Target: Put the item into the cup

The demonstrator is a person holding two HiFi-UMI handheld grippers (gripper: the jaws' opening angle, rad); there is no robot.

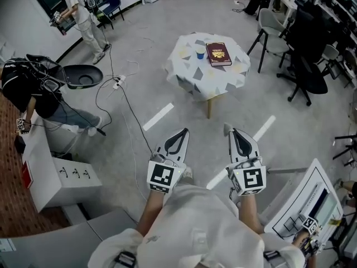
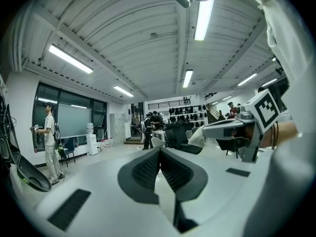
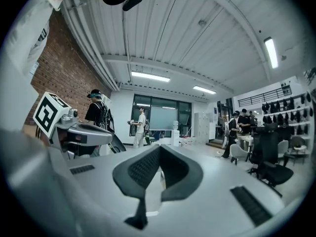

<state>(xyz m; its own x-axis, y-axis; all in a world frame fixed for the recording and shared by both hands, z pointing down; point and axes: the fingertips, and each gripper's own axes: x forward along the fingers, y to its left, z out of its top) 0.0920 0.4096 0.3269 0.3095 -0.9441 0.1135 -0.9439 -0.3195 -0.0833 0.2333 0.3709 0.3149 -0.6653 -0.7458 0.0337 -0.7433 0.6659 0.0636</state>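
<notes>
A small table [image 1: 192, 80] with a patterned cloth stands well ahead of me in the head view. On it sit a blue cup [image 1: 200, 53] and a dark red book [image 1: 218, 54]. I cannot make out any smaller item at this distance. My left gripper [image 1: 183, 132] and right gripper [image 1: 230, 130] are held close to my body, pointing toward the table and far short of it. In the left gripper view the jaws [image 2: 159, 152] are pressed together with nothing between them. The right gripper view shows the same for the right gripper [image 3: 159, 149].
Black cables [image 1: 125, 102] and white tape strips [image 1: 158, 116] cross the floor between me and the table. Office chairs [image 1: 304, 71] stand at the right and a white cabinet [image 1: 61, 175] at the left. One person [image 1: 83, 15] walks at the back left; another bends over at the left edge.
</notes>
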